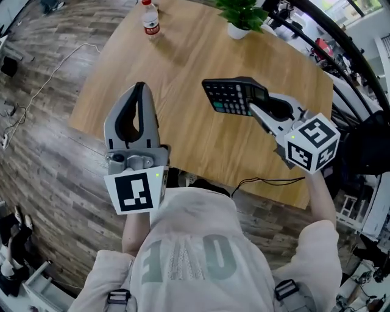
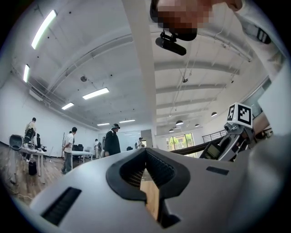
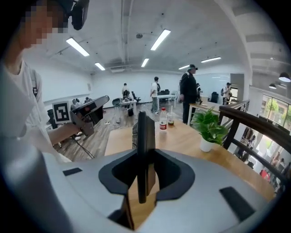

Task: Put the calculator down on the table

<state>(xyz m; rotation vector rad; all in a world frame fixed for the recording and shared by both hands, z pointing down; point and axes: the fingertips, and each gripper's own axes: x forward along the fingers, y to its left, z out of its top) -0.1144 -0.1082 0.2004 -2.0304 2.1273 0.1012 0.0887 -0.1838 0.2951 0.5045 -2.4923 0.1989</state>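
A black calculator [image 1: 231,96] with grey keys hangs tilted above the round wooden table [image 1: 183,131], over its right half. My right gripper [image 1: 253,105] is shut on the calculator's right end. In the right gripper view the calculator [image 3: 145,132] stands edge-on between the jaws, with the table [image 3: 182,141] below it. My left gripper [image 1: 141,88] is held over the table's near left edge, its fingertips touching and nothing between them. In the left gripper view the jaws of my left gripper [image 2: 145,152] meet at the tip, and the right gripper [image 2: 229,136] shows at the right.
A water bottle [image 1: 150,18] with a red cap stands at the table's far edge. A potted green plant [image 1: 242,18] in a white pot is to its right. A black cable [image 1: 268,180] lies along the table's near right edge. Several people stand across the room.
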